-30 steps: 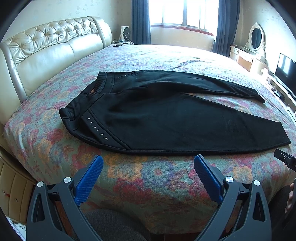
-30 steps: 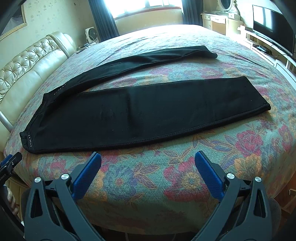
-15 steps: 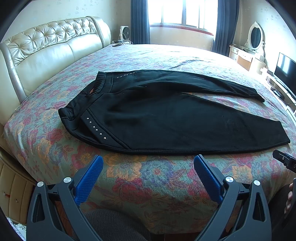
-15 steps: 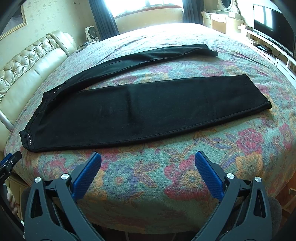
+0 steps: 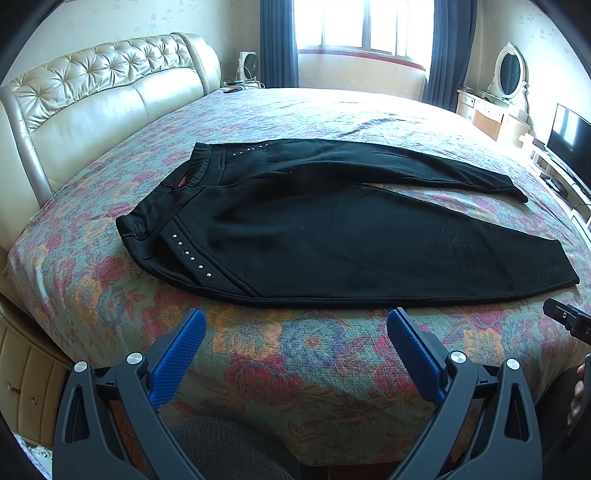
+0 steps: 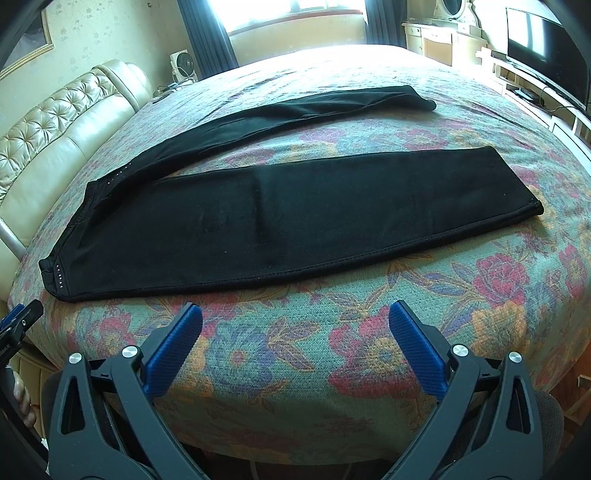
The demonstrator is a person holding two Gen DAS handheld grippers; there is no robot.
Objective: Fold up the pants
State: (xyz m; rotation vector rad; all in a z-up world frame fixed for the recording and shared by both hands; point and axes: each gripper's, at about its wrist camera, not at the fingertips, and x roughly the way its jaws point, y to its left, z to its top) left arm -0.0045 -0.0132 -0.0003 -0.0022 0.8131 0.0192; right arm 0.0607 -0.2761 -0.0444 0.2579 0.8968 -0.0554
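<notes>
Black pants (image 5: 332, 229) lie flat on the flowered bedspread (image 5: 295, 354), waistband to the left, both legs spread apart toward the right. In the right wrist view the same pants (image 6: 295, 214) show the near leg's hem at the right and the far leg angled away. My left gripper (image 5: 295, 325) is open just short of the pants' near edge by the hip. My right gripper (image 6: 295, 317) is open too, below the near leg's seam. Neither touches the cloth.
A tufted cream headboard (image 5: 92, 99) bounds the bed on the left. A television (image 6: 546, 48) and a dresser with an oval mirror (image 5: 509, 70) stand to the right. A window with dark curtains (image 5: 362, 26) is behind the bed. A small fan (image 5: 249, 68) sits at the far corner.
Both grippers have edged slightly forward and up toward the pants; the pants have not moved and both stay open.
</notes>
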